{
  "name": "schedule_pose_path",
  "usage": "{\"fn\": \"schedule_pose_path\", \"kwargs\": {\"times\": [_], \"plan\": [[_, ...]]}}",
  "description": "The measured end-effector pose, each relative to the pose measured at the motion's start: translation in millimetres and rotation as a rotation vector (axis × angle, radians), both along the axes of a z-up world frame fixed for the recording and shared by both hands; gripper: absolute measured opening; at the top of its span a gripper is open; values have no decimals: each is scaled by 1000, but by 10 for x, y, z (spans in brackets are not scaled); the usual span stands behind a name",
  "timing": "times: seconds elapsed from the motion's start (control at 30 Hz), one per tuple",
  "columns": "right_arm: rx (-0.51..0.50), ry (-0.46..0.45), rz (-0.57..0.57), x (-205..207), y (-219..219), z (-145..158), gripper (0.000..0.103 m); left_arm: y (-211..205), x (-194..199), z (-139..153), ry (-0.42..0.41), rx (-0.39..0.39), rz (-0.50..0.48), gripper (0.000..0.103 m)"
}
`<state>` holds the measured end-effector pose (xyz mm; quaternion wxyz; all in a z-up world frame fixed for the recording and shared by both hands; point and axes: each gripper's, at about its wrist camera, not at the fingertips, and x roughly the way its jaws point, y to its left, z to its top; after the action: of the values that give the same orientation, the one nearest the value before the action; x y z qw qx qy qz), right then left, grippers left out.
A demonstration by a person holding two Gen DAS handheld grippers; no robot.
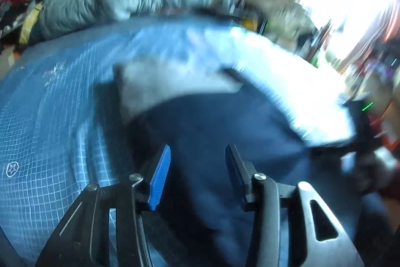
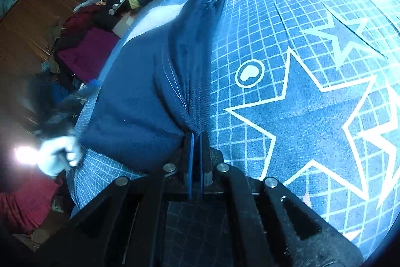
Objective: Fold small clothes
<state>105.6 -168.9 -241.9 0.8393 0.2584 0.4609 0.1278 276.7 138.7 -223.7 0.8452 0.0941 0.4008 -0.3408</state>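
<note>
Gripping navy garment [image 2: 140, 101] hem with right gripper [image 2: 197, 139], jaws pinched tight on a bunched seam, cloth trailing off toward 11 o'clock across the blue star-print bedspread [image 2: 312, 116]. Hovering left gripper [image 1: 197, 162] over same garment [image 1: 212, 131], jaws apart, nothing between them; left view heavily smeared. Lying mostly flat at bed's near edge, pale lining or second layer [image 1: 175, 84] showing toward 12 o'clock. Risking: pinch catching only one layer, so fold dragging crooked; bunched seam slipping out under pull; garment sliding off bed edge at 9 o'clock in right view; fast left swing missing the corner. Gloved hand [image 2: 58, 157] blurring at 8 o'clock.
</note>
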Motion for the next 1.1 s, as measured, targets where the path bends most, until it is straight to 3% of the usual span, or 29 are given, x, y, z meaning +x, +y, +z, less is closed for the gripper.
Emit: {"fn": "schedule_pose_path", "kwargs": {"times": [0.03, 0.07, 0.1, 0.17, 0.23, 0.3, 0.37, 0.4, 0.43, 0.47, 0.5, 0.6, 0.63, 0.67, 0.73, 0.8, 0.93, 1.0, 1.1], "plan": [[-6, -1, 0, 0, 3, 5, 1, -86, 95, -198, 16, 50, -17, 57], [-10, 0, 0, -5, 8, 13, 1, -87, 82, -231, -47, -10, -36, 57], [-16, 3, -2, -22, 13, 28, 3, -59, 135, -199, -13, -22, -37, 57], [-63, 2, 12, -70, 58, 145, 17, -3, 124, -9, 19, -30, -27, 51], [-82, -49, 34, -144, 85, 361, 41, 92, 42, 135, 24, -93, -44, 49], [-107, -128, 38, -168, 82, 653, 45, 95, -204, 286, -13, -108, -78, 49], [-128, -189, 46, -33, 95, 871, 44, 157, -426, 231, 12, -106, -115, 51], [-146, -203, 68, 122, 137, 925, 42, 127, -511, 104, 35, -57, -128, 51], [-181, -203, 95, 306, 206, 927, 33, 121, -594, 13, 32, -15, -121, 54], [-223, -196, 119, 495, 278, 899, 27, 165, -621, -79, 33, -29, -101, 54], [-247, -181, 150, 694, 347, 832, 22, 238, -617, -79, 42, -81, -80, 56], [-364, -53, 216, 1264, 506, 415, 17, 336, -591, -82, 68, -121, -54, 56], [-390, -18, 226, 1383, 499, 293, 3, 361, -623, -85, 65, -140, -73, 56], [-418, -14, 207, 1440, 459, 268, 0, 384, -623, -100, 64, -151, -72, 57], [-424, -9, 122, 1495, 345, 385, 0, 459, -600, -172, 76, -182, -70, 58], [-472, -64, 81, 1484, 450, 638, 0, 533, -603, -201, 93, -215, -60, 60], [-439, -125, 302, 1580, 1265, 871, 0, 576, -539, -261, 134, -265, -45, 62], [-437, -78, 415, 1713, 1668, 746, 0, 574, -538, -263, 139, -266, -44, 63], [-549, 0, 482, 1957, 2085, 387, 0, 560, -554, -274, 133, -254, -50, 67]]}}
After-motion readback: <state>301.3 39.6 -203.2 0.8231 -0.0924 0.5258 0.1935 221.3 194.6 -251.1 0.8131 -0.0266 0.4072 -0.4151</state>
